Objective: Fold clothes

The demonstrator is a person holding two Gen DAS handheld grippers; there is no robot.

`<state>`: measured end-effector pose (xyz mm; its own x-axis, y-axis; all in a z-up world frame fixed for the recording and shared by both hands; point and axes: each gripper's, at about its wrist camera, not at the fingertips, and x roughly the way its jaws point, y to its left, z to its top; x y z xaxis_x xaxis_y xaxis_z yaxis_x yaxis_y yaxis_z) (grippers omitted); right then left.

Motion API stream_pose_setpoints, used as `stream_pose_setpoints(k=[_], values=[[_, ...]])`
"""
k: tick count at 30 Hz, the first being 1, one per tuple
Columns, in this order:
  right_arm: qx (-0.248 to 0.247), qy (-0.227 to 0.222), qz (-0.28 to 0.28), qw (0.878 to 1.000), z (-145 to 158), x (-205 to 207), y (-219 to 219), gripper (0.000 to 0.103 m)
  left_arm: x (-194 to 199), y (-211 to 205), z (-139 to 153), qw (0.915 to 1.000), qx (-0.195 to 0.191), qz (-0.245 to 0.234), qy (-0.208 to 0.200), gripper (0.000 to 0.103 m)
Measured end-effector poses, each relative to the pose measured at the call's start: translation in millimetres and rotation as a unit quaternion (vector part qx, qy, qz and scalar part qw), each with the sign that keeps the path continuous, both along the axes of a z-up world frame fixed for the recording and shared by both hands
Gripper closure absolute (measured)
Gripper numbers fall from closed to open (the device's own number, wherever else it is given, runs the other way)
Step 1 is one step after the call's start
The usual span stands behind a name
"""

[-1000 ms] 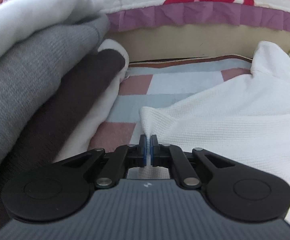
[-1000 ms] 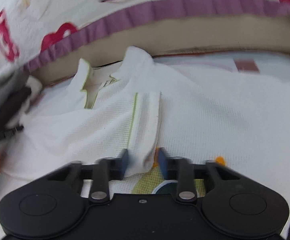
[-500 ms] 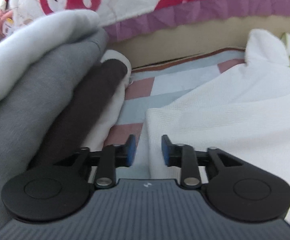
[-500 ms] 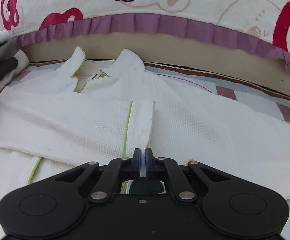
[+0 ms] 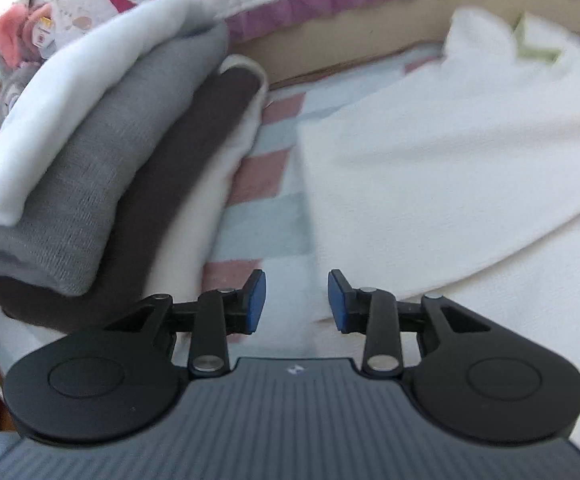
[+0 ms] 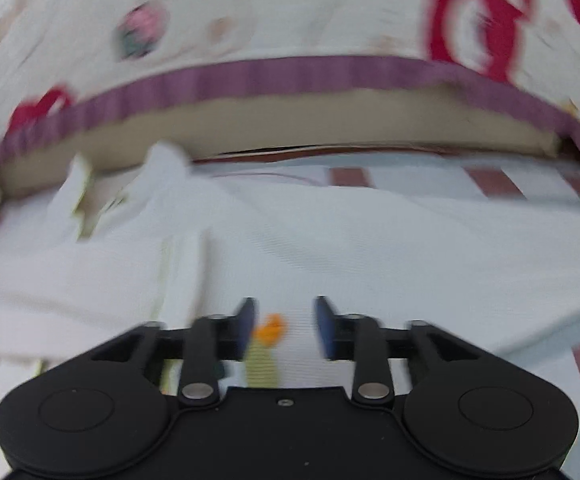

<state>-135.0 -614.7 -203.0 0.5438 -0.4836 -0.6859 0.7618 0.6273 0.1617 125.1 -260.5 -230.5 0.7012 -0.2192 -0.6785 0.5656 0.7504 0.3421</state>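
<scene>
White shirt (image 6: 369, 248) lies beneath both spread, empty claws: left claw (image 5: 295, 302), right claw (image 6: 284, 326).

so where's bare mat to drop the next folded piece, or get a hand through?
One free strip: striped mat between the folded stack and the white shirt, narrowing toward the bed base. In the right view another strip shows behind the shirt under the bed base. The shirt covers the middle.

Home bedroom, cartoon bedspread (image 6: 290, 20), stacked clothes (image 5: 102, 168)
</scene>
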Motion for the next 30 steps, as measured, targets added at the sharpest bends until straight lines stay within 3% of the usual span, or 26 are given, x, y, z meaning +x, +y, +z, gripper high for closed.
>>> stream_pose_setpoints(k=[4,8,11,14,17,22,24,27,30], values=[[0.061,-0.050,-0.089,0.993,-4.8,-48.1,-52.4,0.052,-21.8,-22.7,23.8,0.9962,-0.058,-0.056,0.033,0.067],[0.127,-0.139,-0.170,0.967,-7.9,-106.4,-90.9,0.051,-50.8,-75.2,35.6,0.9845,-0.110,-0.118,0.069,0.064],[0.127,-0.140,-0.201,0.961,-8.2,-134.1,-106.4,0.051,-76.7,-128.5,36.8,0.9714,-0.152,-0.162,0.086,0.062],[0.127,-0.140,-0.232,0.954,-8.5,-161.8,-121.9,0.051,-110.8,-181.2,38.8,0.9594,-0.197,-0.189,0.071,0.062],[0.127,-0.141,-0.263,0.946,-8.7,-189.4,-137.4,0.051,-143.6,-233.7,36.8,0.9388,-0.222,-0.249,0.088,0.062],[0.117,-0.143,-0.306,0.934,-12.5,-225.1,-161.4,0.050,-203.9,-305.4,16.3,0.9012,-0.201,-0.374,0.084,0.061],[0.121,-0.133,-0.304,0.936,-20.1,-226.8,-168.6,0.050,-221.6,-320.5,2.2,0.8951,-0.175,-0.401,0.083,0.061],[0.107,-0.118,-0.311,0.937,-28.5,-227.3,-177.0,0.049,-234.1,-336.9,-8.3,0.8892,-0.158,-0.414,0.113,0.060],[0.100,-0.131,-0.338,0.927,-37.1,-231.3,-187.1,0.045,-248.9,-336.7,-13.1,0.8788,-0.143,-0.451,0.065,0.054]])
